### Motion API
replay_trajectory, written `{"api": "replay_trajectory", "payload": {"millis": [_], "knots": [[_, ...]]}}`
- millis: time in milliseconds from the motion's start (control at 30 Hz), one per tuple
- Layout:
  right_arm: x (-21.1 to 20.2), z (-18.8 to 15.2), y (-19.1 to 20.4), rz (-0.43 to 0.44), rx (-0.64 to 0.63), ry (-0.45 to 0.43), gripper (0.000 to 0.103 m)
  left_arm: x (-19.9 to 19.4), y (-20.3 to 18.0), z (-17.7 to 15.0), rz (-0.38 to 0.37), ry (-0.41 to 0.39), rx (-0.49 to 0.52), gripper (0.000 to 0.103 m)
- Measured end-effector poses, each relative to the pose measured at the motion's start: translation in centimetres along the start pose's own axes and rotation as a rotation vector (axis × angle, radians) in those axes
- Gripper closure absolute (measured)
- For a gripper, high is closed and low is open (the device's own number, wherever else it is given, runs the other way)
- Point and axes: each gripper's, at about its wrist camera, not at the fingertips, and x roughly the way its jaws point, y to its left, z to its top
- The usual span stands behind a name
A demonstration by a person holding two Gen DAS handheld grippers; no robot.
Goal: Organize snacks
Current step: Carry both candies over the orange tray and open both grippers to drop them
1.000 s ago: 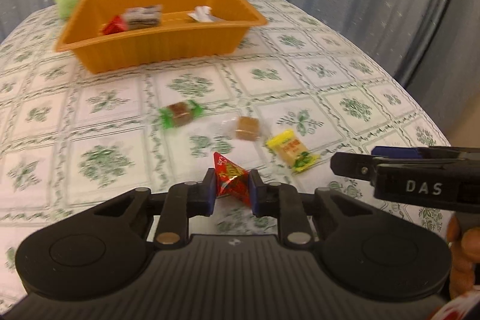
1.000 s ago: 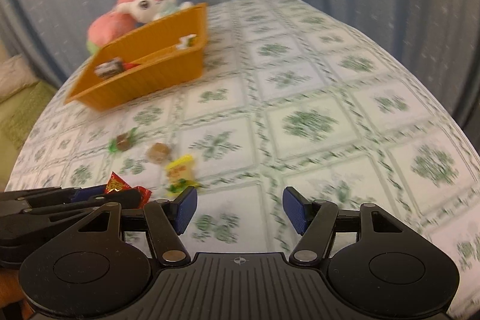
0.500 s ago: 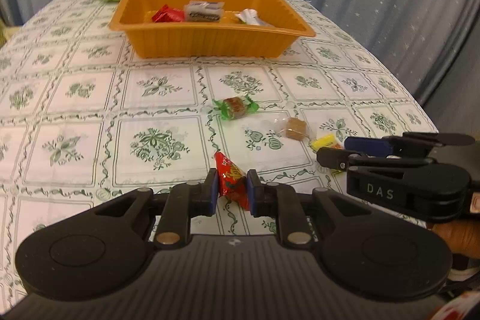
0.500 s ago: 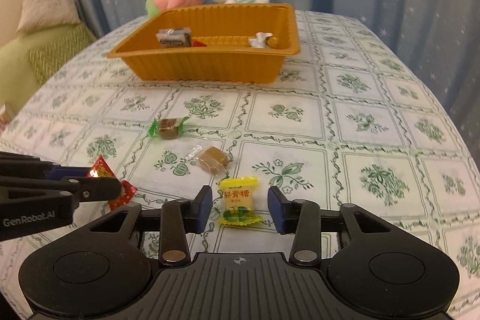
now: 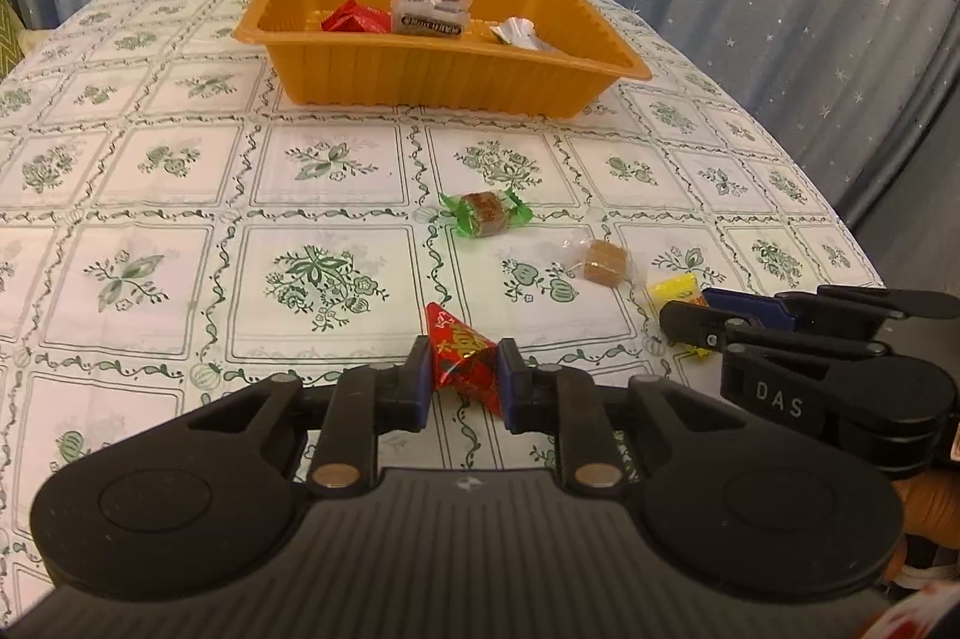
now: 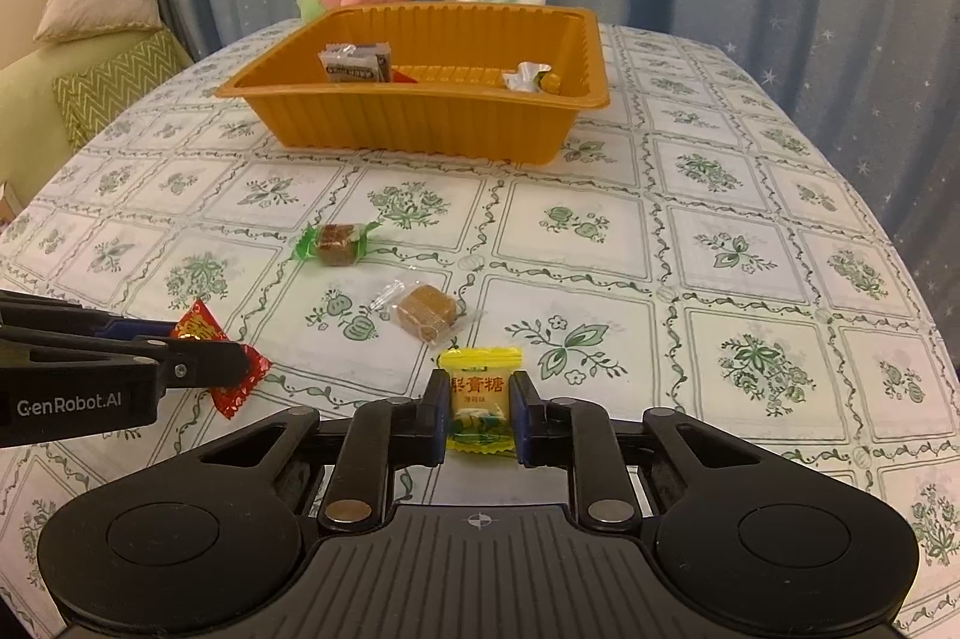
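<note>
While both hold: I see loading staged for the orange tray [image 6: 420, 129].
Left hand-held gripper [image 5: 463, 376]: clamped on red candy [image 5: 462, 360].
Right hand-held gripper [image 6: 479, 414]: just closed onto yellow candy [image 6: 480, 393].

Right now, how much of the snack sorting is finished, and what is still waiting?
Done: three wrapped snacks lie in the orange tray. In hand: the left gripper is shut on the red candy; the right gripper has just closed on the yellow candy. Left: the green-wrapped candy and the clear-wrapped candy on the tablecloth.
</note>
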Motion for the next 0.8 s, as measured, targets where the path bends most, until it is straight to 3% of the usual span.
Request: {"api": "replay_trajectory", "payload": {"millis": [800], "knots": [[-6.6,-0.3,1.4,0.003,0.052,-0.061,0.082,-6.3,-0.3,0.3,0.006,-0.082,-0.024,0.086]]}}
